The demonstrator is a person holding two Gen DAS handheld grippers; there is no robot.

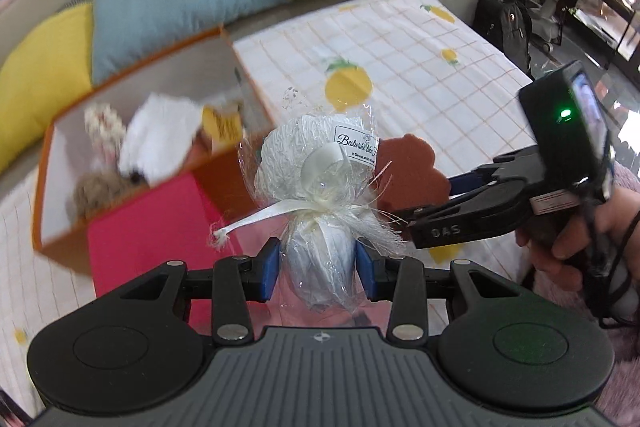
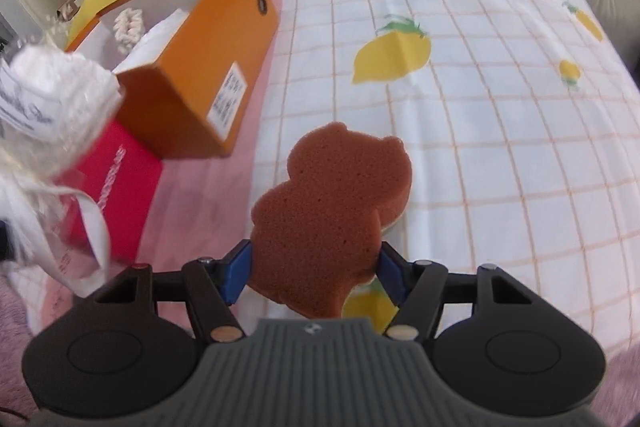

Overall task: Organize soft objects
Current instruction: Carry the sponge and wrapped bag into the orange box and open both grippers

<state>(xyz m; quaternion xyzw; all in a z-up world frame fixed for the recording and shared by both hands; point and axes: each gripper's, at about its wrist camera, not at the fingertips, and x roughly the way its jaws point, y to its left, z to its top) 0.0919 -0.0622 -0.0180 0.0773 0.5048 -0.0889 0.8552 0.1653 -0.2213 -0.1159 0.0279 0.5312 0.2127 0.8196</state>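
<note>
Carry step. My left gripper point(image 1: 316, 267) clamps cellophane-wrapped white bundle point(image 1: 316, 183); right gripper point(image 2: 314, 273) grips brown bear-shaped sponge point(image 2: 332, 215). Next, I judge: swing toward orange box point(image 1: 132, 143) at 10 o'clock, release inside.

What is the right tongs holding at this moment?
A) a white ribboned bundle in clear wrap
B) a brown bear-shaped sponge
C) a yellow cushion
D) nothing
B: in the right wrist view the right tongs grip the brown bear-shaped sponge between blue pads; the wrapped white bundle sits in the left tongs.
</note>
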